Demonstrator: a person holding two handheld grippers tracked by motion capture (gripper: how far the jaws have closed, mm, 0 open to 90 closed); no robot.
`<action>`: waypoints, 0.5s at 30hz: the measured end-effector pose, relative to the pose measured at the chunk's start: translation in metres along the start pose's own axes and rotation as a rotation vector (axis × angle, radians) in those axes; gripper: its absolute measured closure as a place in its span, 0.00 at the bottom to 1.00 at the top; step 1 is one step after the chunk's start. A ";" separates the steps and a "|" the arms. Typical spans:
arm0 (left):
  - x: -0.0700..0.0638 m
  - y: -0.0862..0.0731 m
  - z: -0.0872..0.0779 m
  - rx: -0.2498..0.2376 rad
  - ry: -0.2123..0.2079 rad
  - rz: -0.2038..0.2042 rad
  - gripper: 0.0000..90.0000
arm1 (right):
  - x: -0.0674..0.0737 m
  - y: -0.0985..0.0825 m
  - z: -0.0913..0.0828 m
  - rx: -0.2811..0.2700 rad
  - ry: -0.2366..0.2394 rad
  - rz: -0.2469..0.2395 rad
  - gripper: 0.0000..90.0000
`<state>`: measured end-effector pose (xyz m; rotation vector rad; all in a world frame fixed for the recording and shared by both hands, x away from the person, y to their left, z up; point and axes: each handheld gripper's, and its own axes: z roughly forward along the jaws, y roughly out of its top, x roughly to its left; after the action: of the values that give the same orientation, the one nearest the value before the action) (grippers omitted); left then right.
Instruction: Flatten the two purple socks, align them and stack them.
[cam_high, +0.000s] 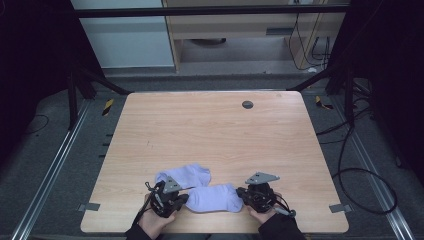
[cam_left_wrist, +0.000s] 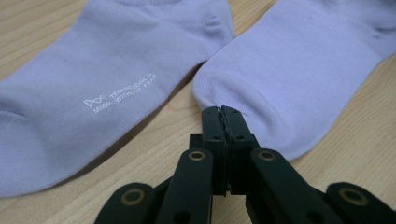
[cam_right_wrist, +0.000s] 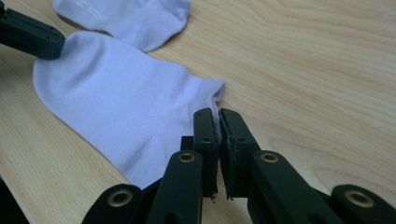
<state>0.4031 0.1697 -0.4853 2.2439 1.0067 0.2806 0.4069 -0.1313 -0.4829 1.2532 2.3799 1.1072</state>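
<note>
On rear sock (cam_left_wrist: 93, 88), "TECHNOLOGICAL MOON WITHOUT FEAR", left gripper (cam_left_wrist: 221, 112), right gripper (cam_right_wrist: 218, 116) clamping front sock (cam_right_wrist: 121, 107).

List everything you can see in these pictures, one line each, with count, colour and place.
socks: two, pale lilac, near edge of the table; the near sock lies between the grippers, the far sock behind it, with white lettering
table: one, light wood, centre of the high view
round cap: one, dark grey, set in the tabletop near the far edge
tape strips: two, grey, at the near corners
cables: several, black, on the floor to the right
cabinet: one, light wood, beyond the table
left gripper: one, black, jaws shut on the near sock's toe edge
right gripper: one, black, jaws shut on the near sock's cuff end
hands: two, at the bottom edge, each holding a gripper
</note>
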 end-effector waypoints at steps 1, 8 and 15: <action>0.000 -0.001 0.001 0.003 0.001 -0.004 0.99 | 0.000 -0.001 0.001 0.010 -0.004 0.000 0.95; -0.002 -0.002 0.003 0.008 0.012 0.004 0.94 | 0.000 -0.003 0.003 0.025 -0.016 -0.006 0.92; 0.004 -0.001 -0.005 -0.045 0.032 -0.002 0.75 | -0.002 -0.001 -0.001 -0.005 -0.040 -0.010 0.80</action>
<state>0.4035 0.1750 -0.4825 2.2041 1.0088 0.3361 0.4071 -0.1338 -0.4835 1.2490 2.3503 1.0737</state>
